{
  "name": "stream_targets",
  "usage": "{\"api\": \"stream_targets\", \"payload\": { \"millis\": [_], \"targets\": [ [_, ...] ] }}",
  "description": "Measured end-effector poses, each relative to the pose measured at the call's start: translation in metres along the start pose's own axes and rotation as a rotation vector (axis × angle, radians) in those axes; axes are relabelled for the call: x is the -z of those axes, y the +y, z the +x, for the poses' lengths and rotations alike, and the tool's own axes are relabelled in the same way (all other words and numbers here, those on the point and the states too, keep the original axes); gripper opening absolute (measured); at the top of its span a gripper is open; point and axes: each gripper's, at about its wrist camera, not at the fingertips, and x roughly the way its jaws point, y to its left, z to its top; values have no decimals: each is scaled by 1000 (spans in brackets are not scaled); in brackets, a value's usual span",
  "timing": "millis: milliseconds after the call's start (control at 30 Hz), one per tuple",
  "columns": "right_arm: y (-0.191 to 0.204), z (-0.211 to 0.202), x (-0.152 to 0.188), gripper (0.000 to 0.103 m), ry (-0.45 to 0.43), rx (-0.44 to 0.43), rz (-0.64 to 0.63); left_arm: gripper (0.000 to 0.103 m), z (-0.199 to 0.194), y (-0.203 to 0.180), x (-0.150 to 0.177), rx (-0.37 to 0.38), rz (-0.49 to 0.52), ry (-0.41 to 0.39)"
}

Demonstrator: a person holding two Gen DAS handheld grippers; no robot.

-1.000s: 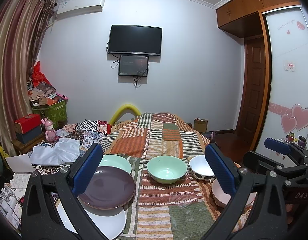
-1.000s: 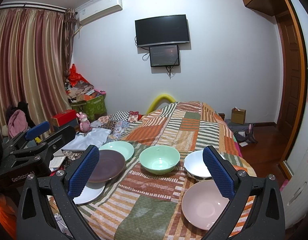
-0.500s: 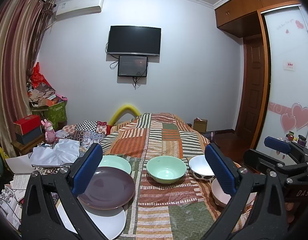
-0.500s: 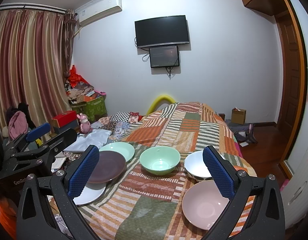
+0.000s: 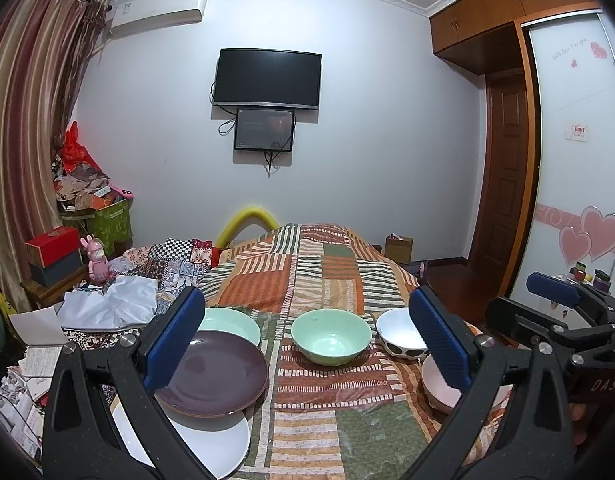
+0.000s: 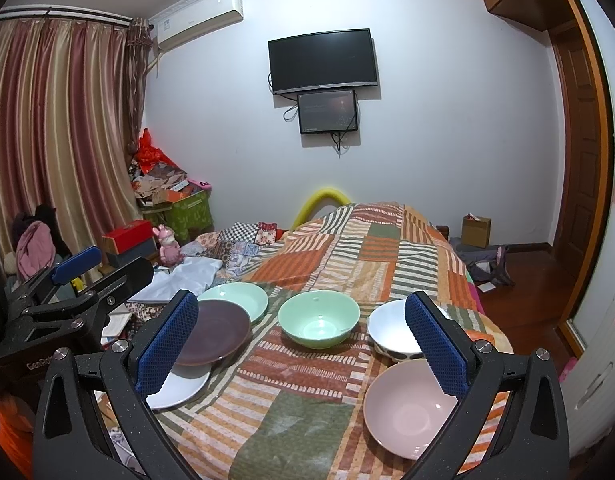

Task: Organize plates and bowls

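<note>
On a patchwork bedspread (image 5: 319, 272) lie a green plate (image 5: 231, 322), a purple plate (image 5: 215, 376) overlapping it, and a white plate (image 5: 211, 444) under the purple one. A green bowl (image 5: 330, 336) sits in the middle, a white spotted bowl (image 5: 397, 332) to its right, a pink bowl (image 6: 407, 408) nearer. My left gripper (image 5: 307, 344) hovers open above the near dishes, holding nothing. My right gripper (image 6: 303, 344) is open too, empty, above the bed's near end. Each gripper shows at the other view's edge.
Crumpled clothes and papers (image 5: 111, 304) lie left of the plates. A cluttered side table with boxes (image 6: 127, 240) and a pink toy (image 6: 169, 246) stands by the curtain. A wardrobe (image 5: 575, 200) and door (image 6: 579, 152) are on the right. The bed's right edge drops to wooden floor (image 6: 531, 280).
</note>
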Motion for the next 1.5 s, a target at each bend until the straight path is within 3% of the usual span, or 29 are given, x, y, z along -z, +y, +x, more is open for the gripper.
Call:
{"api": "stream_targets", "payload": {
  "millis": [733, 1133, 1500],
  "targets": [
    [6, 26, 1, 103, 52, -13, -24, 103, 15, 24, 8, 5, -32, 30],
    [26, 83, 14, 103, 158, -95, -50, 103, 56, 90, 33, -85, -59, 156],
    [56, 154, 36, 103, 324, -113, -108, 97, 107, 177, 59, -173, -122, 312]
  ]
}}
